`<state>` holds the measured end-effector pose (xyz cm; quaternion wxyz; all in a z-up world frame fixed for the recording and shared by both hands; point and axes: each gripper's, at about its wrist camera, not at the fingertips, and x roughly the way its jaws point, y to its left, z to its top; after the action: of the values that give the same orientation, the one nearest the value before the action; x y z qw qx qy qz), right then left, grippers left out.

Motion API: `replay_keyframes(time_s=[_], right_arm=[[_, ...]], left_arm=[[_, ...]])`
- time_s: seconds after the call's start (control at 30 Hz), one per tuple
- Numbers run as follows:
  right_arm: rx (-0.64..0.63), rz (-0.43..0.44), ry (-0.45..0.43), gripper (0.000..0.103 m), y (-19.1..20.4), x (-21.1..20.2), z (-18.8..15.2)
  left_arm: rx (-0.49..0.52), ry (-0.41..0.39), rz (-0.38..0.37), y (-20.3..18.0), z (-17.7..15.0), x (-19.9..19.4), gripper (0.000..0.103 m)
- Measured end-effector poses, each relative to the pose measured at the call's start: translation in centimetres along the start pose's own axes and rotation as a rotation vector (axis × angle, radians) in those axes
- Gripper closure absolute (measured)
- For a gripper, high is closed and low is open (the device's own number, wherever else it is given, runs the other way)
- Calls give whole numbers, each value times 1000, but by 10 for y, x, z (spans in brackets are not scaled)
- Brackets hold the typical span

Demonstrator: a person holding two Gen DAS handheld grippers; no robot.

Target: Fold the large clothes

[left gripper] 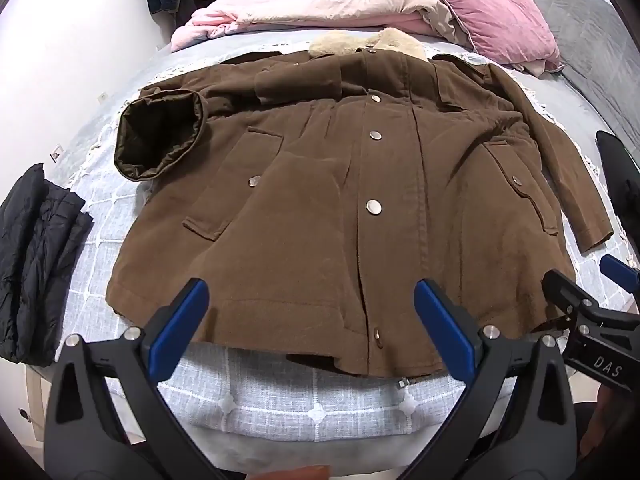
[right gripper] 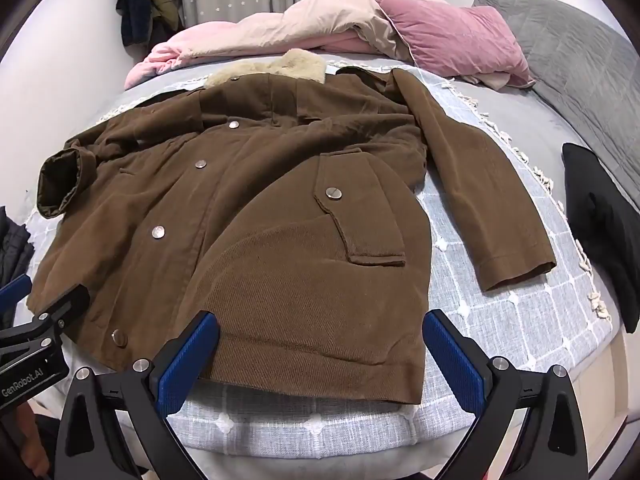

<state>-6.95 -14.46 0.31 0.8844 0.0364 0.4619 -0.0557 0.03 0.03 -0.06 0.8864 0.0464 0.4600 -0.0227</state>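
Note:
A large brown coat (left gripper: pixel 320 200) (right gripper: pixel 260 220) with a cream fur collar (left gripper: pixel 368 42) (right gripper: pixel 272 68) lies front up and buttoned on the bed. One sleeve is bent inward with its cuff (left gripper: pixel 160 136) (right gripper: pixel 60 184) turned back; the other sleeve (right gripper: pixel 480 184) lies straight along the coat's right side. My left gripper (left gripper: pixel 312 300) hangs open above the hem's middle, nothing between its fingers. My right gripper (right gripper: pixel 320 334) is open too, above the hem's right part, and shows at the edge of the left wrist view (left gripper: pixel 588 284).
A grey checked bedspread (right gripper: pixel 520 300) covers the bed. Pink and beige bedding (left gripper: pixel 360 0) and a pink pillow (right gripper: pixel 460 40) are piled at the head. A folded black garment (left gripper: pixel 36 264) lies at the left, another dark item (right gripper: pixel 600 220) at the right. Clothes (right gripper: pixel 152 4) hang on the wall.

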Motion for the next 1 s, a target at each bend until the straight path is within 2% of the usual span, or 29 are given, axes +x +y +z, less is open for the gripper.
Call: replay_keyframes(time_s=[1.0], right_arm=[[1,0,1,0,1,1,0]], left_arm=[[3,-4,2,1,-3,2,1]])
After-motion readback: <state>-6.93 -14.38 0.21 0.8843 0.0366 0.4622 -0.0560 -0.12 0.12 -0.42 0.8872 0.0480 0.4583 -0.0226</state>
